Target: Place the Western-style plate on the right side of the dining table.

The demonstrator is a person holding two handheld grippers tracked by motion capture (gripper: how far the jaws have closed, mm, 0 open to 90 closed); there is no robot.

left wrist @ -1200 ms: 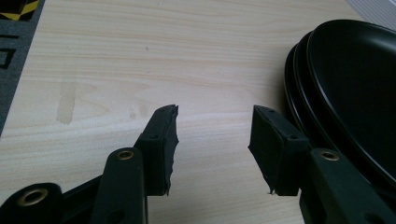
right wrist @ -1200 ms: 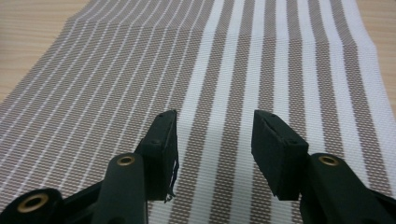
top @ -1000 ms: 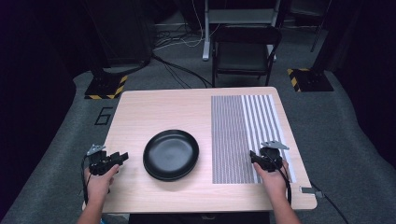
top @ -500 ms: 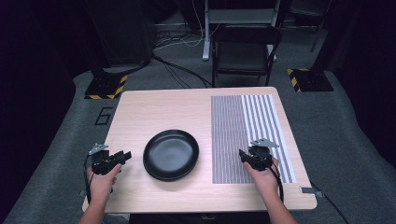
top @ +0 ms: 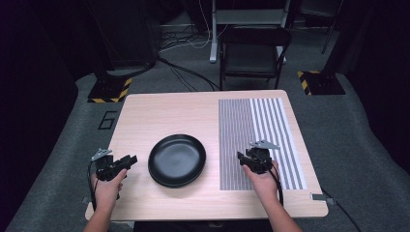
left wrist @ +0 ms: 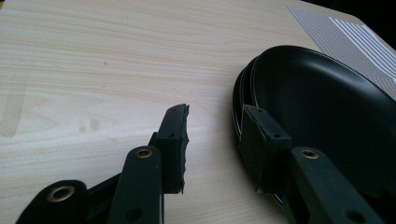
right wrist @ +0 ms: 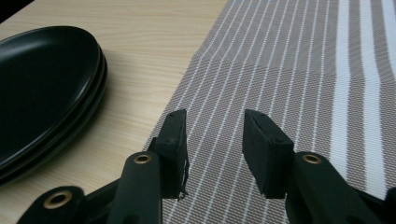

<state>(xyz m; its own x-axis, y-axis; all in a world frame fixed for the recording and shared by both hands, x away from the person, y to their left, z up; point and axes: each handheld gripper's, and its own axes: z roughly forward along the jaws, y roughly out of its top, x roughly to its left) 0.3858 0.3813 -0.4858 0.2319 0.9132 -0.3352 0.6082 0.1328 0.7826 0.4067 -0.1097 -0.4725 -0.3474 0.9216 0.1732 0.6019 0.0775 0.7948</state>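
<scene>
From the high view the stacked black plates [top: 177, 160] sit mid-tabletop [top: 159, 116] between both grippers, the left gripper [top: 126, 161] nearer; the left gripper view has its parted jaws at the rim, while the right gripper [right wrist: 212, 140], likewise parted, hovers over the striped mat [right wrist: 299, 60].

Right hand-held gripper [right wrist: 212, 140]: two black jaws rise from the bottom edge, parted, nothing between them. Beneath and ahead lies a striped woven mat [right wrist: 299, 70], brown with white lines, broader white bands at right. Left of the mat, bare wooden bench [right wrist: 149, 37]. Stacked black plates [right wrist: 42, 88] rest at far left, clear of the mat.
</scene>
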